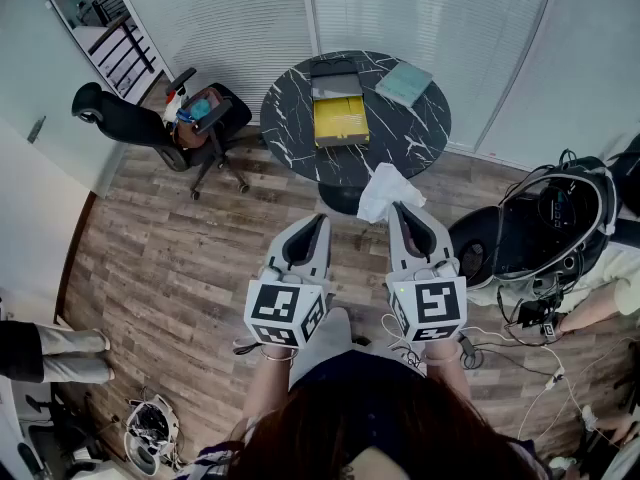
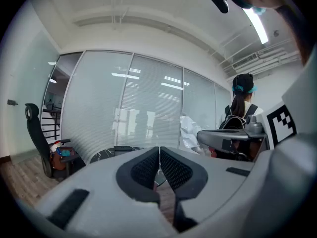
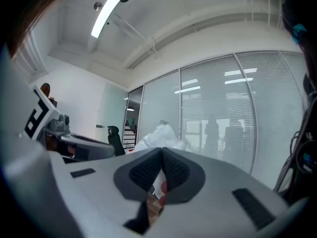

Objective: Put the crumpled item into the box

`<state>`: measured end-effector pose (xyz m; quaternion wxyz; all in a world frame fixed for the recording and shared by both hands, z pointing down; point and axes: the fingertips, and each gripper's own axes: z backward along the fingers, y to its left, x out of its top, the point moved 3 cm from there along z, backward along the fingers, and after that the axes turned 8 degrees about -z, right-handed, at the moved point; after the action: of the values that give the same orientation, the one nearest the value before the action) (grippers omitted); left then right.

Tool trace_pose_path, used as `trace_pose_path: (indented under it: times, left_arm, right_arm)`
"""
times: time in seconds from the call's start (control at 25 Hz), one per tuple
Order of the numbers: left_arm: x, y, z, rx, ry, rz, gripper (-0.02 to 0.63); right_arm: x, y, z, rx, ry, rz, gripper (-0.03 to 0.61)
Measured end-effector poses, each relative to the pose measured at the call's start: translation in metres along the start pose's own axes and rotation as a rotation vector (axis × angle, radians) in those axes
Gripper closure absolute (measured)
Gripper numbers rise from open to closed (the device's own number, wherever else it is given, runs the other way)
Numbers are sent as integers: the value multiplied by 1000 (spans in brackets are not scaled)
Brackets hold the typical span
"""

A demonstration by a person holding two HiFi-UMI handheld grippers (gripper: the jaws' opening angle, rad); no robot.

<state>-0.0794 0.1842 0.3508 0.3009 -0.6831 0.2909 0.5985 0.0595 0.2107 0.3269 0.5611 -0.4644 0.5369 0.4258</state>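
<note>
Crumpled item (image 1: 382,190): held in the air just short of the surface's near edge, not yet in the box.

1. Surface (image 1: 420,133): round top, black with white marble-like veining, smooth and glossy. It carries the box and a pad.
2. Box (image 1: 340,120): rectangular and shallow with a bright yellow interior, standing left of centre. A grey lid panel is folded back toward the far edge. The mouth faces up and looks empty, so it is judged ready to take a drop from above.
3. Left gripper (image 1: 318,218): grey moulded shell with dark, cross-hatched fingers (image 2: 143,170). They are pressed together with nothing between them. It is level beside the other gripper and judged idle.
4. Right gripper (image 1: 397,208): same build, fingers (image 3: 176,171) clamped on the crumpled item. It points toward the box, probably for a carry forward over the open mouth.
5. Pad (image 1: 404,83): flat pale-teal rectangle near the far right edge, well apart from the box.
6. Crumpled item, detail: a thin white sheet, creased and bunched, billowing loosely past the fingertips. Red marks show in the pinched part. It is judged light and limp.
</note>
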Motion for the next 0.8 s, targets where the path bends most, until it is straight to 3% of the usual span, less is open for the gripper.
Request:
trace_pose_path:
  times: [0.36,0.8]
  left_arm:
    - [3,1,-4,-13,-1,-7,581]
    - [-3,33,-24,-32,4,5,581]
  right_arm:
    - [2,-1,-5,-8,-17,-33,554]
    - [1,-4,-46,-53,-15,-27,554]
